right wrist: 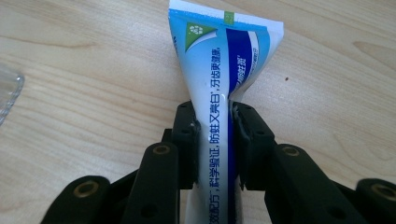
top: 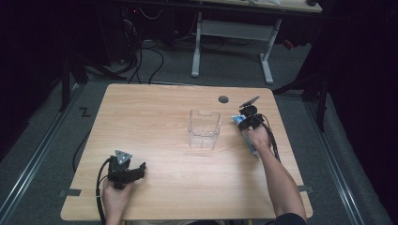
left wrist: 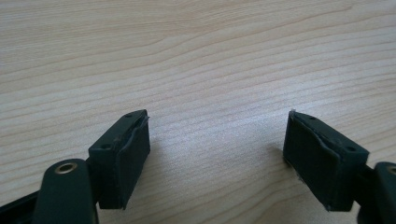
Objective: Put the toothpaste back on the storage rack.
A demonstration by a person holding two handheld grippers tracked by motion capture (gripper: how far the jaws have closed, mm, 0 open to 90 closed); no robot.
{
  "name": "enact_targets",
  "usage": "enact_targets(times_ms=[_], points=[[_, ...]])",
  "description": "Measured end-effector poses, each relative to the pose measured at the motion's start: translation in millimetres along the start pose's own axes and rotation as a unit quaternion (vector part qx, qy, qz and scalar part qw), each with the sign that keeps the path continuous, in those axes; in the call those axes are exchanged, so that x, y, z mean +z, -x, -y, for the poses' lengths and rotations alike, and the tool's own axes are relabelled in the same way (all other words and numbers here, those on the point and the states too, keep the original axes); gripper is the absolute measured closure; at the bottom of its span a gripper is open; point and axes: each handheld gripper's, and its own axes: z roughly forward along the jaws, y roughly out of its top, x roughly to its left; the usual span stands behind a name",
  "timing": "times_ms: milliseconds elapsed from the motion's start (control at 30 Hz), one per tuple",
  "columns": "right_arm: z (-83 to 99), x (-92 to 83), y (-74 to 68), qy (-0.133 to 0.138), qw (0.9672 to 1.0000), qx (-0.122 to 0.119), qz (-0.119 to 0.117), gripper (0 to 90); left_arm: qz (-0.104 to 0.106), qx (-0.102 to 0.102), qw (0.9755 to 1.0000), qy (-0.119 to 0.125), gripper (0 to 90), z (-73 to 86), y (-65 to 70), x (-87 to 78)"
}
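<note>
A blue and white toothpaste tube [right wrist: 219,70] lies on the wooden table [top: 164,117] at the right, its flat crimped end pointing away from me. My right gripper [right wrist: 214,126] is shut on the tube's middle, both pads pressing its sides. From above, the same gripper [top: 247,117] sits right of a clear plastic box [top: 204,128], with the tube [top: 248,140] running back under the hand. My left gripper [top: 141,168] rests near the table's front left, and in its own view the left gripper [left wrist: 217,140] stands open over bare wood.
The clear box stands open-topped at the table's middle; its edge [right wrist: 9,93] shows at the left of the right gripper view. A round cable hole [top: 223,99] is at the back. A second desk's white legs [top: 197,47] stand beyond the table.
</note>
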Motion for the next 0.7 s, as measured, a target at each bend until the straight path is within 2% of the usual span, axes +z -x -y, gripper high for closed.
enact_targets(times_ms=[100,133,200,233,367,533,567,700], points=[[1.4,-4.2,1.6,0.007,0.9999,0.002,-0.01,72.3,-0.001,0.0,1.0,0.0,23.7,-0.1,-0.1,0.0],[3.9,-8.6,0.9,0.016,0.9996,0.002,-0.023,72.3,-0.001,0.001,1.0,-0.001,23.8,-0.4,-0.2,0.1],[4.6,-9.9,0.9,0.019,0.9995,0.0,-0.027,72.3,-0.001,0.0,1.0,-0.001,23.8,-0.4,-0.2,0.2],[7.2,-14.1,0.6,0.028,0.999,-0.001,-0.036,72.5,-0.001,-0.001,1.0,-0.001,24.0,-0.5,-0.1,0.2],[10.8,-23.8,0.7,0.04,0.9981,-0.012,-0.046,72.6,-0.002,-0.001,1.0,-0.001,24.1,-0.5,-0.2,0.2],[14.5,-32.7,3.1,0.054,0.9969,-0.011,-0.055,72.8,-0.001,0.0,1.0,-0.001,24.0,-0.5,-0.2,0.2],[16.4,-38.2,3.5,0.065,0.9959,-0.013,-0.061,72.8,-0.001,0.0,1.0,-0.001,23.8,-0.5,-0.2,0.2],[20.8,-44.1,4.0,0.079,0.9941,-0.014,-0.073,72.9,-0.001,0.0,1.0,-0.001,23.9,-0.6,-0.1,0.3]])
